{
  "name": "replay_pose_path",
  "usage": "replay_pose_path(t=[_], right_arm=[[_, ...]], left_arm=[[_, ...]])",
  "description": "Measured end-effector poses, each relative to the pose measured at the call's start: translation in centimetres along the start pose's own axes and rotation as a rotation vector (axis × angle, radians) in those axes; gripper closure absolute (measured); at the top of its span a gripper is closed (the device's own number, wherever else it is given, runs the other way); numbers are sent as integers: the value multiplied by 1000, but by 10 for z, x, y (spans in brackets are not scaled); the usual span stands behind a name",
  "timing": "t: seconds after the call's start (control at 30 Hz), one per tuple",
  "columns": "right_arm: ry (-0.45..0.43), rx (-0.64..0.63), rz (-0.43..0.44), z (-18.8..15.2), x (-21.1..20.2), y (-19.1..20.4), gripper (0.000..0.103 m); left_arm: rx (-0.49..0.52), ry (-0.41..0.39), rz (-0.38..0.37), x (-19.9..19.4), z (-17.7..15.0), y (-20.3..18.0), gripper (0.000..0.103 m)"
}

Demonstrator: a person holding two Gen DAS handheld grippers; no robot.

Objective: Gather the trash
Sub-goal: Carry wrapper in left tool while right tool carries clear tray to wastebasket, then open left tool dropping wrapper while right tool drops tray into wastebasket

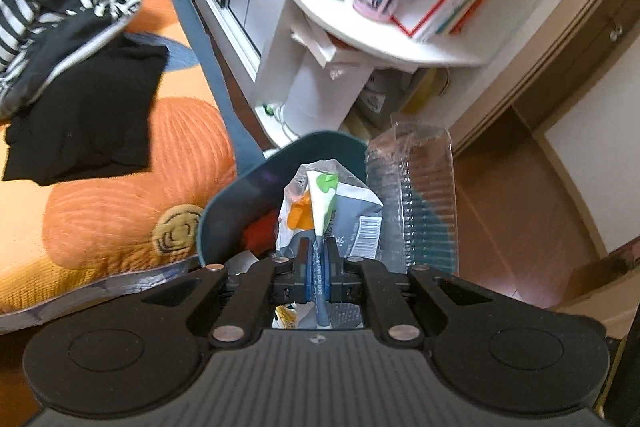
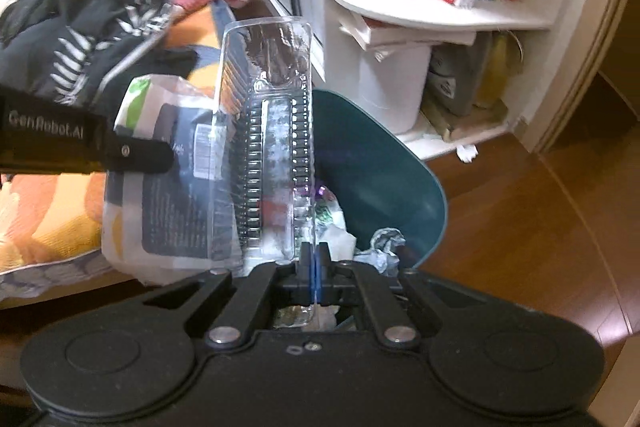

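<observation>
In the left wrist view, the left gripper is seen clenched on a crumpled white and grey plastic wrapper with green and orange print, which is held upright over the open mouth of a dark teal plastic bin. A clear ribbed plastic tray is seen just to the right of the wrapper, above the bin's far side. An orange patterned bedspread with dark clothes piled on it lies to the left.

In the right wrist view, the right gripper is seen closed on the lower edge of the clear ribbed plastic tray, held upright above the teal bin. Crumpled white paper is visible inside the bin. The wrapper is seen beside the tray, pinched by the left gripper. White corner shelves carry books behind.
</observation>
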State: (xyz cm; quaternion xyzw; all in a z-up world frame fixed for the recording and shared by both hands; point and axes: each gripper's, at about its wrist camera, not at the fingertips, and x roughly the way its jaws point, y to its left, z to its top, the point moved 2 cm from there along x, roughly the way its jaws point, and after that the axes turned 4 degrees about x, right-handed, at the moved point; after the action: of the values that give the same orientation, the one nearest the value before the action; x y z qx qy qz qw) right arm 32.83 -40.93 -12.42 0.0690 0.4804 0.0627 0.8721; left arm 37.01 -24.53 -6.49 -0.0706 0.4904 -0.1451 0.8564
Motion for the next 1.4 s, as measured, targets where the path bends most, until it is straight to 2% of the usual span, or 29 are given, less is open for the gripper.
replay_pose_path(t=[0.23, 0.3, 0.37, 0.5, 0.63, 0.73, 0.77, 0.8, 0.87, 1.07, 1.2, 1.33, 1.4], right_arm=[[84, 60, -41, -5, 42, -11, 102], [103, 68, -54, -9, 50, -13, 98], [114, 76, -57, -13, 54, -15, 91], [99, 75, -35, -18, 50, -15, 90], [62, 75, -26, -19, 37, -14, 82], [31, 82, -8, -22, 25, -13, 79], [23, 88, -4, -21, 21, -14, 79], [12, 92, 1, -21, 17, -14, 79], [-9, 92, 3, -23, 8, -14, 78], [-86, 101, 37, -27, -28, -14, 75], [-143, 109, 82, -32, -57, -12, 72], [-207, 98, 119, -41, -87, -7, 64], [-235, 86, 133, -45, -101, -4, 64]], left_arm=[[15, 109, 24, 56, -4, 3, 98], [16, 141, 25, 69, -9, 3, 98], [18, 164, 33, 80, -14, 4, 98], [15, 202, 26, 93, -21, 4, 98], [0, 218, 14, 93, -25, 5, 93], [0, 200, 2, 84, -27, 4, 84], [-1, 193, -1, 81, -27, 4, 72], [-4, 186, 0, 78, -28, 4, 55], [-6, 155, 12, 67, -29, 3, 37], [9, 93, 4, 31, -31, -2, 37], [53, 38, -2, -2, -35, -7, 37], [108, -36, 14, -39, -42, -13, 37], [138, -67, 19, -55, -46, -17, 37]])
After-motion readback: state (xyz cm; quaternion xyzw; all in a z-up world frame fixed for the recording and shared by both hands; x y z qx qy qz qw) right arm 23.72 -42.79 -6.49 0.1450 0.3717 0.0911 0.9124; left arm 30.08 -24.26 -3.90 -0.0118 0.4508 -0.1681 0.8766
